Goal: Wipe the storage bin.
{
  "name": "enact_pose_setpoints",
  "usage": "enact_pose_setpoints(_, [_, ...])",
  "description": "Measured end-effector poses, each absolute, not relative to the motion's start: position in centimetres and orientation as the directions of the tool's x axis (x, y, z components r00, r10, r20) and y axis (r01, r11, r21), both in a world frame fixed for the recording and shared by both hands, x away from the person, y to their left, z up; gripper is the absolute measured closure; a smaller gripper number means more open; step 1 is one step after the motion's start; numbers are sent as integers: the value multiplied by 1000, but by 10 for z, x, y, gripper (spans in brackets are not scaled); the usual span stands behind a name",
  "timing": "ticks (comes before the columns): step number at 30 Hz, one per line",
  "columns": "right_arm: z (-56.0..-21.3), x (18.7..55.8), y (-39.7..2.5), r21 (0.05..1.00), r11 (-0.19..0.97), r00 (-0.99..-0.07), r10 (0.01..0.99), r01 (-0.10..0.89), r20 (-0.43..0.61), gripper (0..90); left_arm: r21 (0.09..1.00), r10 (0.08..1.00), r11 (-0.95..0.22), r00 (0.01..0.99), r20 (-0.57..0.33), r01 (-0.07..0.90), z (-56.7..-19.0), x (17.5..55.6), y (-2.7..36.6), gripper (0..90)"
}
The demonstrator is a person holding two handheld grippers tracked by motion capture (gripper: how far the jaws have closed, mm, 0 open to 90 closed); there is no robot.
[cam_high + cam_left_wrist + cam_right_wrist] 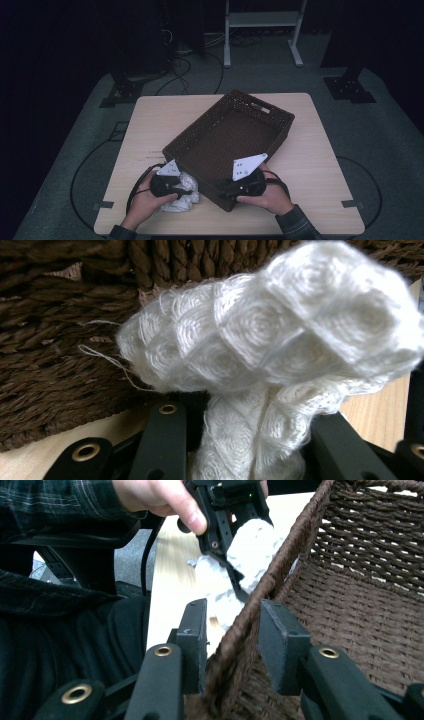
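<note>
Two handheld grippers worked beside a woven basket (250, 131) on a table (320, 165).
The left gripper (250, 450) pinched a soft, light white cloth (280, 335), best held by a bunched fold; the right gripper (232, 645) clamped the stiff basket rim.

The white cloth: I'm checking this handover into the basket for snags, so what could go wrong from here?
Loose threads on the white cloth lie close to the woven basket wall and might catch on it. The left gripper pinches only a fold, so the bunched rest could drag or slip free. The right gripper straddles the basket's rim near a corner; a pull there could tip or skew it.
</note>
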State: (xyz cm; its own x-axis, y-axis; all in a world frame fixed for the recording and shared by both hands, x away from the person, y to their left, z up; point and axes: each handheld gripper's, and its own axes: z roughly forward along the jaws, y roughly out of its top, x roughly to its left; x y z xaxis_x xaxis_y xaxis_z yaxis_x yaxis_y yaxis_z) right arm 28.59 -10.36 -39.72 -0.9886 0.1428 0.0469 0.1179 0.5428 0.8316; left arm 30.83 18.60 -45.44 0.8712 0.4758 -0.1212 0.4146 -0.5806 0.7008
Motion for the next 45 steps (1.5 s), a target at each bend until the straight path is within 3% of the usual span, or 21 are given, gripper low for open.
enact_pose_setpoints(7, [-402,279,-118,849,507,-986,143,147,85,735,703,482,-575,868,-122,418,-454,309,186,671])
enact_pose_setpoints(21, [-405,287,-96,858,489,-985,142,154,96,729,742,528,-524,843,-103,419,-440,312,200,671])
enact_pose_setpoints(31, [-405,293,-84,859,485,-984,142,161,104,724,801,505,-479,859,-82,358,-411,302,203,672])
enact_pose_setpoints(37, [-406,293,-85,862,481,-984,142,162,106,724,771,515,-491,849,-119,405,-432,311,202,674])
enact_pose_setpoints(45, [-406,294,-85,862,479,-984,141,163,108,724,705,513,-568,852,-100,425,-454,318,191,672])
